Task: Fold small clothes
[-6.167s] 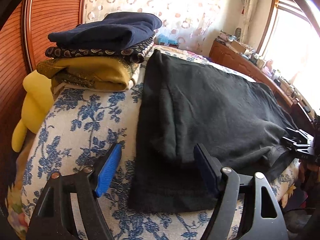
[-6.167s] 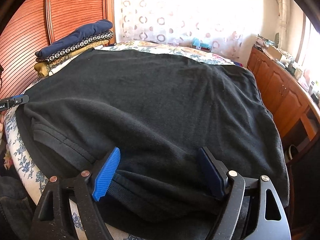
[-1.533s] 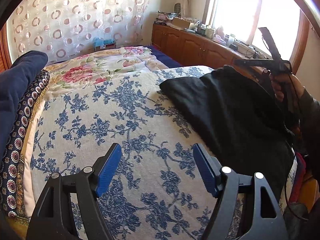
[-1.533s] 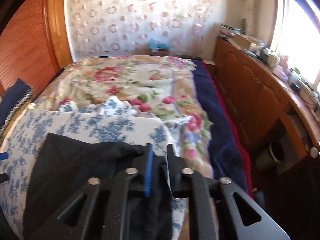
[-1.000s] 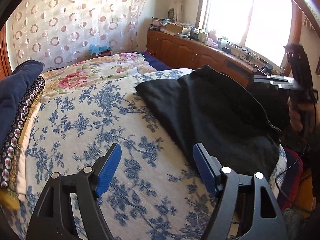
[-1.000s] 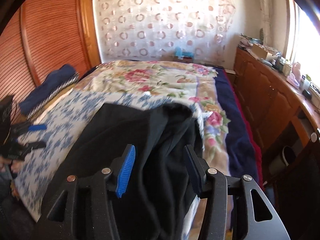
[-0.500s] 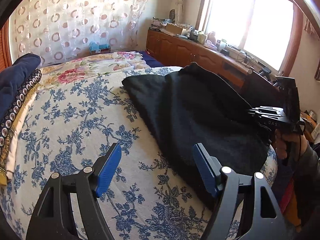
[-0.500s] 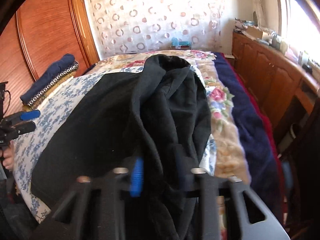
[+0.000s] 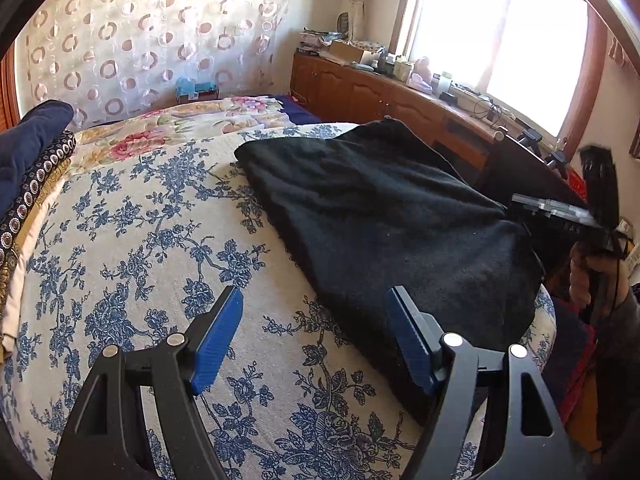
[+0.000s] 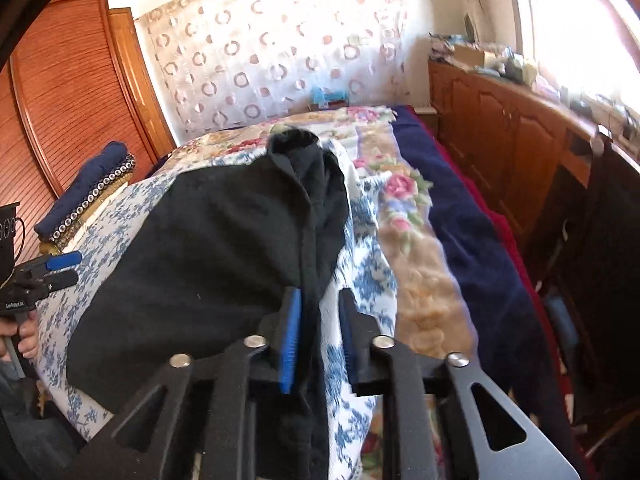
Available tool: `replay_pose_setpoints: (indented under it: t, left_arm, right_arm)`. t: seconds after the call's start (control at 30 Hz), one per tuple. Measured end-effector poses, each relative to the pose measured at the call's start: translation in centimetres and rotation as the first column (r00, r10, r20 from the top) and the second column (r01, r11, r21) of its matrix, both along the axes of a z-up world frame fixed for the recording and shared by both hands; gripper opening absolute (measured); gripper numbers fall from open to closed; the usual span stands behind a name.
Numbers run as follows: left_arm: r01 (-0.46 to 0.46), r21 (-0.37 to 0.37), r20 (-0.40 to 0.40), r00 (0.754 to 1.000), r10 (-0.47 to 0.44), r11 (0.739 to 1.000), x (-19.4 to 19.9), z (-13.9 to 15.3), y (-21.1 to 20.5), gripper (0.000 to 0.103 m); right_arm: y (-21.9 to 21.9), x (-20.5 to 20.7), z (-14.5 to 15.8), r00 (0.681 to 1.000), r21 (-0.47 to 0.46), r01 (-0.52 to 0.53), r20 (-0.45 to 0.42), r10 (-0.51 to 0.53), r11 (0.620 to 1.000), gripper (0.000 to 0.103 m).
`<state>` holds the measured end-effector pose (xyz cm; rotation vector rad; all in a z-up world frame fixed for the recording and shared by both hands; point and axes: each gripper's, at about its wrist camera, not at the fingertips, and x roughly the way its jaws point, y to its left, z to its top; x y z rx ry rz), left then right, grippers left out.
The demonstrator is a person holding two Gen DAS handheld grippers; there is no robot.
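Left wrist view: left gripper, jaws wide apart and empty, above the floral sheet; black garment lies folded to its right; right gripper blurred at the garment's far edge.

Right wrist view: right gripper, jaws just opening, partly apart; the garment's edge hangs between them.

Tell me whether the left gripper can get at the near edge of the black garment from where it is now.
Probably yes. The left gripper stands open over the blue-flowered cover, and the black garment lies just past its right finger with nothing between them. The right gripper sits at the garment's other side, clear of that edge.
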<state>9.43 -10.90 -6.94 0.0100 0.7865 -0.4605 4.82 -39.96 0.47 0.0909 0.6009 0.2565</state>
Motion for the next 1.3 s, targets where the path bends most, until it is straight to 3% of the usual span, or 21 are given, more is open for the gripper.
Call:
replay_pose_setpoints:
  t: [0.1,0.27,0.57,0.63,0.67,0.7,0.73,0.8,0.9,0.93,1.07,1.3]
  left_arm:
    - [-0.013,0.001,0.006,1.000,0.013,1.000,0.1,-0.1,0.0,0.075]
    - [-0.025,-0.006,0.020,0.999,0.025,1.000,0.0,0.0,0.0,0.075]
    - [-0.013,0.001,0.023,1.000,0.013,1.000,-0.4,-0.3,0.0,0.075]
    - [-0.012,-0.002,0.021,1.000,0.012,1.000,-0.4,-0.4,0.0,0.075]
    - [-0.012,-0.003,0.018,1.000,0.012,1.000,-0.4,-0.5,0.1,0.075]
    - [-0.012,-0.004,0.015,1.000,0.012,1.000,-0.4,-0.5,0.2,0.075]
    - [-0.012,-0.004,0.013,1.000,0.012,1.000,-0.4,-0.6,0.2,0.075]
    - [-0.012,-0.006,0.006,1.000,0.012,1.000,-0.3,-0.8,0.2,0.075]
    - [-0.007,-0.005,0.001,1.000,0.007,1.000,-0.4,-1.0,0.0,0.075]
    - [-0.004,-0.004,0.001,1.000,0.004,1.000,-0.4,-1.0,-0.1,0.075]
    - [0.003,-0.001,0.004,1.000,-0.003,1.000,-0.4,-0.9,-0.4,0.075]
    - [0.015,0.007,0.001,1.000,-0.015,1.000,-0.9,-1.0,-1.0,0.075]
  right_arm:
    - [2.2,1.3,2.0,0.999,-0.032,-0.020,0.050,0.021,0.999,0.047]
    - [5.1,7.0,3.8,0.993,-0.053,-0.098,0.055,0.100,0.994,0.047]
    - [8.2,19.8,3.5,0.985,-0.073,-0.090,-0.153,0.078,0.993,0.047]
    - [8.2,21.4,2.9,0.977,-0.077,-0.090,-0.203,0.073,0.993,0.039]
    - [8.7,22.2,2.9,0.972,-0.068,-0.099,-0.218,0.082,0.993,0.028]
    - [8.6,22.6,3.0,0.972,-0.058,-0.106,-0.219,0.091,0.993,0.010]
    - [8.5,22.8,3.1,0.972,-0.052,-0.112,-0.212,0.099,0.992,0.001]
    - [7.6,22.5,4.0,0.990,-0.090,-0.032,-0.138,0.019,0.995,0.002]
    - [5.1,22.5,4.5,0.990,-0.058,0.083,-0.111,-0.089,0.995,0.003]
    - [4.7,22.3,4.6,0.990,-0.066,0.091,-0.103,-0.097,0.994,0.006]
    - [4.0,20.7,5.0,0.991,-0.111,0.106,-0.074,-0.115,0.988,0.043]
    - [5.4,12.3,3.5,1.000,-0.086,-0.013,-0.023,0.011,0.996,0.045]
